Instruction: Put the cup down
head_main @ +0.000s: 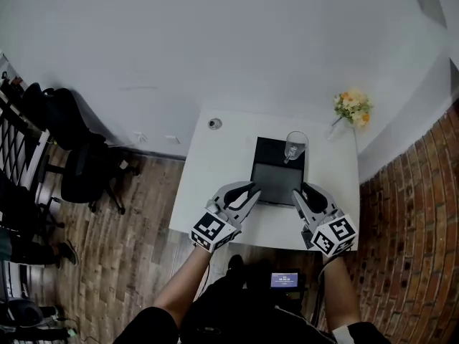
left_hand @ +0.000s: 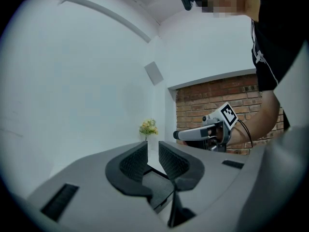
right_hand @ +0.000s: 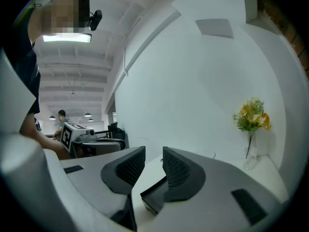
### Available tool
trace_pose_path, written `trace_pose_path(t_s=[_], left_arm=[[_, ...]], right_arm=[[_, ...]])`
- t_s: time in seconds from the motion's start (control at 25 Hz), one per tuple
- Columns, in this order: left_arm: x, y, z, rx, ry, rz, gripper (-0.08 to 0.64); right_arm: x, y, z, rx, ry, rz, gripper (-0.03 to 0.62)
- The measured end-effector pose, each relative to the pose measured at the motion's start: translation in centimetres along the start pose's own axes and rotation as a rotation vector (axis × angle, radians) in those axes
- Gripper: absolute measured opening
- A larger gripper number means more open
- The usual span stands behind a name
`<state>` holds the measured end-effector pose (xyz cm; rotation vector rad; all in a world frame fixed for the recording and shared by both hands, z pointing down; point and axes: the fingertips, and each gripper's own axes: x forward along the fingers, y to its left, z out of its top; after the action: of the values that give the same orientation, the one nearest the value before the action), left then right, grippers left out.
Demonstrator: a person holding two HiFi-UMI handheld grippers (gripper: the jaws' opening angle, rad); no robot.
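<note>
A clear glass cup [head_main: 295, 147] stands upright on the far right corner of a black tray [head_main: 276, 181], on the white table [head_main: 215, 170]. Neither gripper touches it. My left gripper [head_main: 251, 190] hovers at the tray's near left edge, and my right gripper [head_main: 303, 190] at its near right edge, a little short of the cup. In the left gripper view the left gripper [left_hand: 153, 151] has a narrow gap between its jaws with nothing in it. The right gripper [right_hand: 153, 156] likewise shows a small empty gap. The cup is outside both gripper views.
A small vase of yellow flowers [head_main: 351, 107] stands at the table's far right corner and a small round object [head_main: 214, 124] at its far left. A brick wall [head_main: 416, 228] runs along the right; an office chair [head_main: 86, 170] stands on the floor to the left.
</note>
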<state>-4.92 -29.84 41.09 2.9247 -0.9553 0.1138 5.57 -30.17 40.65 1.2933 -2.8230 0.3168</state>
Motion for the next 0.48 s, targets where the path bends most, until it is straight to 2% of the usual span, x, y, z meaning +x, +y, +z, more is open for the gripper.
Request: trace_pose_path(t_s=[0.28,0.48], left_arm=[[-0.3,-1.9,1.6,0.031,-0.013,-0.035,0.061],[-0.6,-2.8,2.3,0.036,-0.022,-0.045,0.061]], right_arm=[[-1.7,2.0,1.2,-0.027,-0.018,-0.005,0.021],[-2.2,2.8,1.0,-0.026,-0.006,0.001,0.011]])
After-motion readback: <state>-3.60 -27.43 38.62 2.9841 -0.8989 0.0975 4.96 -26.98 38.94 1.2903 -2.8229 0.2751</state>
